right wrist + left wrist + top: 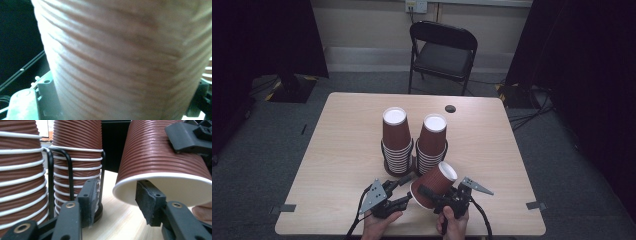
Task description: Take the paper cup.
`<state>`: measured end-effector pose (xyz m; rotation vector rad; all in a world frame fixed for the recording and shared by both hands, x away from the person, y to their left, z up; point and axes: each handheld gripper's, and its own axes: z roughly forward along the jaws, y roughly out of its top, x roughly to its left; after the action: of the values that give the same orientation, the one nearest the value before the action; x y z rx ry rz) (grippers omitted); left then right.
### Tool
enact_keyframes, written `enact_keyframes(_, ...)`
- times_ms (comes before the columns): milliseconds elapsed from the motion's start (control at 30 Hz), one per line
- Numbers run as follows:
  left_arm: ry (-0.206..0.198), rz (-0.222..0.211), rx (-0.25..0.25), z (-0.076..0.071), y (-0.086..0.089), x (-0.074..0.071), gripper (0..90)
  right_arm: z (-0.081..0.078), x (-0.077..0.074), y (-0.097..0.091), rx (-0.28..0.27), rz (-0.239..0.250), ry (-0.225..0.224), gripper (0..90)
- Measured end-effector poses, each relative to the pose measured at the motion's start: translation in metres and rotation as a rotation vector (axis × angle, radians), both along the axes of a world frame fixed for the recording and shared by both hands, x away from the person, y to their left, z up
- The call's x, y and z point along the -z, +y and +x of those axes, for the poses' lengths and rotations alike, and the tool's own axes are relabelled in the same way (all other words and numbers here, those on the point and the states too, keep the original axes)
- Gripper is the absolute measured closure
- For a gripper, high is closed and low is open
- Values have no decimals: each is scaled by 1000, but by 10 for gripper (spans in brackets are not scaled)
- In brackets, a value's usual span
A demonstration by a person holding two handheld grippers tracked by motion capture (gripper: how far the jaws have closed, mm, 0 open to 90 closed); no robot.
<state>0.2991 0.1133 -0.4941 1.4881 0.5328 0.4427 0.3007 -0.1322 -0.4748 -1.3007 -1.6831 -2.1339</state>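
Note:
A single brown ribbed paper cup (435,183) hangs tilted above the table's front edge, mouth down and to the left, with my right gripper (432,194) shut on its side. In the right gripper view the cup's wall (120,62) is pressed up close and hides the jaws. My left gripper (404,190) is open just left of the cup. In the left gripper view, the left gripper (117,192) has one finger (149,201) at the white rim of the cup (155,155), apparently just inside the mouth, and the other finger (88,197) outside.
Two stacks of upside-down brown cups, left (396,142) and right (432,142), stand in black wire holders mid-table, right behind both grippers. A black folding chair (443,52) stands beyond the far edge. A dark round hole (450,108) lies near the table's back.

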Motion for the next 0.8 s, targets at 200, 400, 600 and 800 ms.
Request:
enact_keyframes(200, -31, -1, -5, 0, -9, -2, 609, -2, 1, 4, -32, 13, 15, 138)
enact_keyframes(400, -52, -12, -23, 0, -16, -1, 646, -3, 1, 5, -46, 17, 23, 138)
enact_keyframes(600, -75, -38, -40, -2, -17, -1, 695, -3, 2, 11, -88, 30, 46, 138)
enact_keyframes(800, -89, -57, -49, -5, -16, -1, 741, -2, 4, 17, -139, 31, 69, 136)
